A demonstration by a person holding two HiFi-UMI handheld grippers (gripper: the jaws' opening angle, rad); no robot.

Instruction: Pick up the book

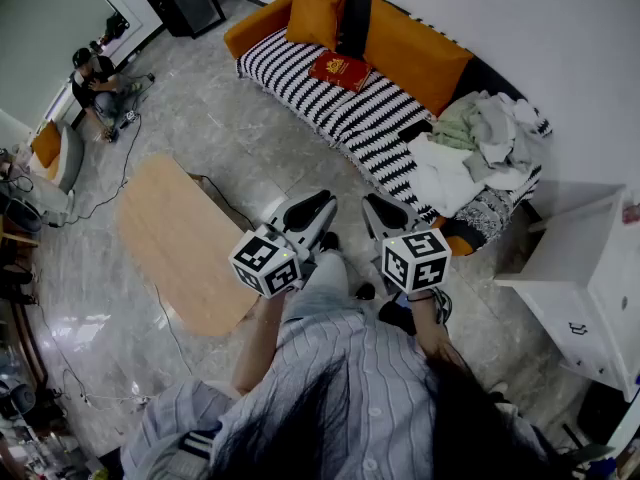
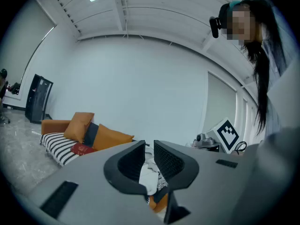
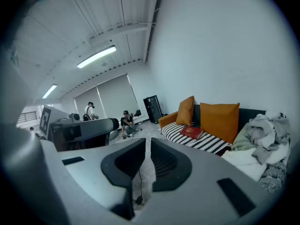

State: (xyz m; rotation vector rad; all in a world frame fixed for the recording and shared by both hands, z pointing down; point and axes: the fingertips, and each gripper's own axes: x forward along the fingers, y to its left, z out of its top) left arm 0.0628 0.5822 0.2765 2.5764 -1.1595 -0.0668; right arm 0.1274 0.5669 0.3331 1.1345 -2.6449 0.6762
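Floor [image 1: 240, 138]: bare strip open between the low wooden table [image 1: 180, 238] on my left and the sofa [image 1: 420, 53] ahead | sofa: clothes heap [image 1: 480, 143] at its right end, red book [image 1: 340, 69] flat on the striped seat beside the orange cushion [image 1: 318, 3] | my left gripper [image 1: 322, 203] and right gripper [image 1: 372, 205]: jaws together, empty, well apart from the book

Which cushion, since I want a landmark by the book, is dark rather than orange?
The dark cushion wedged between the two orange cushions, just behind the red book.
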